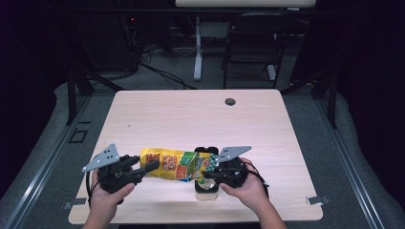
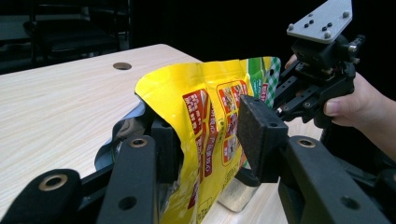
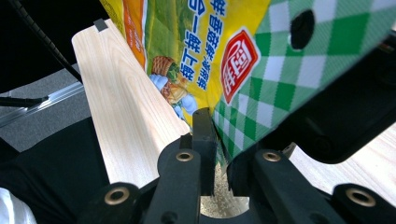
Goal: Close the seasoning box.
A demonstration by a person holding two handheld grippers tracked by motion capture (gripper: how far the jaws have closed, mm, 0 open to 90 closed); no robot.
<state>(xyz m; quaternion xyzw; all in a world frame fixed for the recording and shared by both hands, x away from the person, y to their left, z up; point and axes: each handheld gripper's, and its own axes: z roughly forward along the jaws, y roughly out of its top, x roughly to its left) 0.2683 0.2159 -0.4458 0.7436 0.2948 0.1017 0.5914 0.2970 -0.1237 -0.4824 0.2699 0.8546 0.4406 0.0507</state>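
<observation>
**Pouch held lengthwise between two grippers above an open container**

The glossy yellow printed foil pouch [image 1: 177,165] hangs above the near middle of the pale wood-grain counter [image 1: 191,114], its long axis running nearly level from the person's left to the person's right. The left gripper [image 1: 149,167] meets the yellow end of the pouch. In the left gripper view its jaws straddle that end [image 2: 210,121]; a narrow gap shows between the right-hand foam pad [image 2: 261,135] and the foil, so the jaws are judged partly closed around the pouch, not yet pressing on it. The right gripper [image 1: 209,174] takes the opposite, green-checked end. In the right gripper view its jaws stand close together with the checked edge [image 3: 261,98] pinched between them, a firm hold. Directly below that pinched end sits a clear plastic container with a black rim [image 1: 206,187], resting on the counter; pale granular contents [image 3: 219,198] show inside it in the right gripper view. The pouch therefore lies between the two grippers, its right end over the container. Any tilting of the pouch would pivot about the right gripper's hold, the left gripper governing the far, yellow end.
</observation>
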